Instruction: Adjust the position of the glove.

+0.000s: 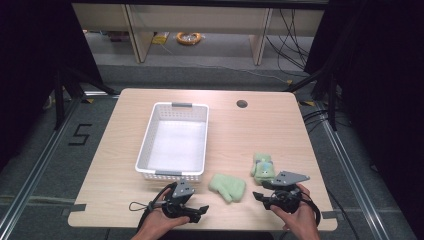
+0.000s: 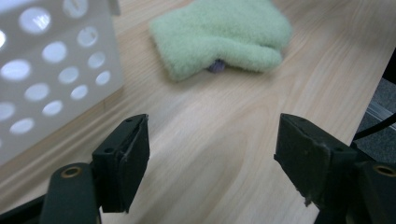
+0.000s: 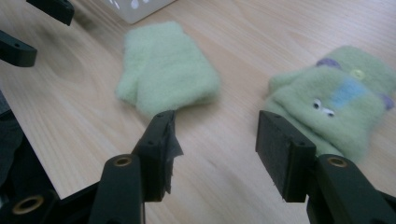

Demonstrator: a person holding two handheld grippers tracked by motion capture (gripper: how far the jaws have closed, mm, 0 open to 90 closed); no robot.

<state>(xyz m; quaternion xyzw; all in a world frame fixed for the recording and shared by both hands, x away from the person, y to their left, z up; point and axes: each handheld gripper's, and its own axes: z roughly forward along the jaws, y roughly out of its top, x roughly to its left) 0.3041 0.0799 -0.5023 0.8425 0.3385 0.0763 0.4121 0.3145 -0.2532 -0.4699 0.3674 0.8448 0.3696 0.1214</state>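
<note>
While both tongs gape, plain mitten (image 1: 227, 186) lies between them.

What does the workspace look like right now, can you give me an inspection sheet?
Surface: light wooden table, round hole near the far edge.
Job's things: plain green fleece mitten lying flat; green fleece mitten with a face beside it; white perforated plastic basket, nothing inside.
Clutter: nothing seen.
Grippers: left tongs open, nothing between the jaws; right tongs open, nothing between the jaws, near the face mitten.
Cables: black cable trails from the left tongs.
Surroundings: grey floor, yellow coil beyond the table.
</note>
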